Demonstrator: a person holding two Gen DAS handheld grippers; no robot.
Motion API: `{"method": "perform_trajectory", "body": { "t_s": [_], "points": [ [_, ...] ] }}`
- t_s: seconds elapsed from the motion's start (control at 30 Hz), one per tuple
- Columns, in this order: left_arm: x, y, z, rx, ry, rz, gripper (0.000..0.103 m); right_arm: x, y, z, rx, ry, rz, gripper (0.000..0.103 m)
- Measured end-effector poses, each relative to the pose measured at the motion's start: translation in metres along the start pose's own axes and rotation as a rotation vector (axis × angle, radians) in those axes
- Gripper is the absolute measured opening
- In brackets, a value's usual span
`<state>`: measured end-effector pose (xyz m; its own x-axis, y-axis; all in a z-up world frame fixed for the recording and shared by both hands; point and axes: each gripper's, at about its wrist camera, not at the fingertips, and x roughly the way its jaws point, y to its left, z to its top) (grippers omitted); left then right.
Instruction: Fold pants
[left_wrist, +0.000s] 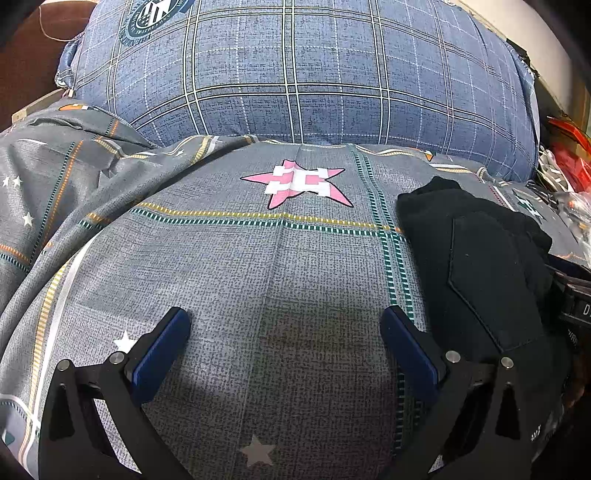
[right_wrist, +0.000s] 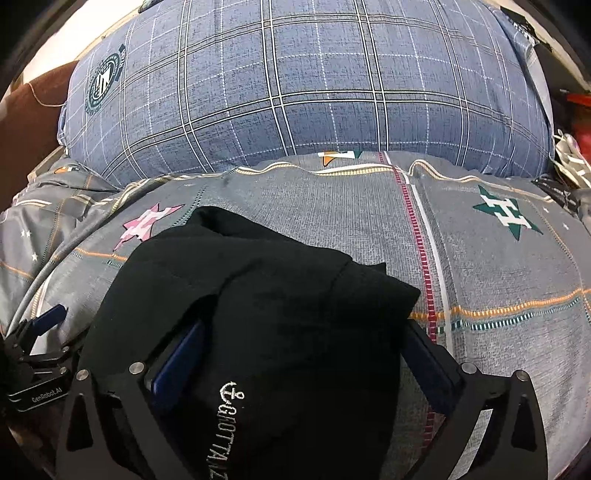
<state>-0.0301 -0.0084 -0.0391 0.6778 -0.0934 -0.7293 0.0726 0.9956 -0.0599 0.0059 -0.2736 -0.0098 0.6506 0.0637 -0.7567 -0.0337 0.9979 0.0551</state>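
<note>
The black pants lie bunched on the grey patterned bedsheet, with white embroidered lettering and an anchor near the front. My right gripper is open, its blue-padded fingers spread wide with the cloth lying between and over them. In the left wrist view the pants lie to the right, a back pocket showing. My left gripper is open and empty over the bare sheet, to the left of the pants. Its tip also shows in the right wrist view.
A large blue plaid pillow lies across the far side of the bed. A pink star print marks the sheet ahead of the left gripper. Red and white clutter sits at the far right. A brown surface shows far left.
</note>
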Motion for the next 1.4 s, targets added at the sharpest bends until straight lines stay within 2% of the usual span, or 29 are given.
{"method": "perform_trajectory", "body": {
  "t_s": [0.1,0.2,0.27,0.43,0.57,0.7,0.77,0.87,0.97,1.07,1.13,1.2,1.4],
  "points": [
    [-0.002,0.005,0.003,-0.020,-0.006,-0.032,0.103,-0.008,0.004,0.001,-0.054,-0.017,-0.024,0.102],
    [-0.011,0.009,0.008,-0.053,-0.041,-0.133,0.103,-0.023,-0.003,0.002,-0.079,-0.055,-0.005,0.101],
    [-0.021,0.006,0.013,-0.047,-0.071,-0.182,0.103,-0.040,-0.017,-0.001,-0.060,-0.115,0.016,0.101],
    [-0.033,-0.030,0.010,0.121,-0.056,-0.334,0.103,-0.069,-0.066,-0.012,0.104,-0.178,0.150,0.101],
    [-0.031,-0.049,0.005,0.161,0.020,-0.481,0.103,-0.078,-0.090,-0.019,0.197,-0.195,0.243,0.101],
    [-0.031,-0.063,0.006,0.216,0.032,-0.506,0.103,-0.073,-0.097,-0.021,0.271,-0.162,0.413,0.097],
    [-0.031,-0.069,0.009,0.231,0.045,-0.528,0.103,-0.063,-0.093,-0.022,0.273,-0.107,0.453,0.087],
    [-0.025,-0.075,0.015,0.254,0.089,-0.551,0.103,-0.046,-0.080,-0.022,0.241,-0.021,0.436,0.078],
    [-0.018,-0.070,0.018,0.223,0.120,-0.570,0.103,-0.035,-0.076,-0.025,0.232,0.036,0.419,0.077],
    [-0.007,-0.066,0.022,0.180,0.171,-0.620,0.103,-0.026,-0.073,-0.028,0.239,0.058,0.415,0.077],
    [-0.003,-0.064,0.022,0.159,0.189,-0.639,0.103,-0.026,-0.072,-0.030,0.234,0.053,0.448,0.077],
    [-0.002,-0.062,0.025,0.135,0.192,-0.661,0.103,-0.022,-0.066,-0.031,0.234,0.069,0.480,0.077],
    [-0.003,-0.056,0.025,0.083,0.198,-0.724,0.103,-0.018,-0.052,-0.027,0.196,0.063,0.468,0.077]
  ]
}}
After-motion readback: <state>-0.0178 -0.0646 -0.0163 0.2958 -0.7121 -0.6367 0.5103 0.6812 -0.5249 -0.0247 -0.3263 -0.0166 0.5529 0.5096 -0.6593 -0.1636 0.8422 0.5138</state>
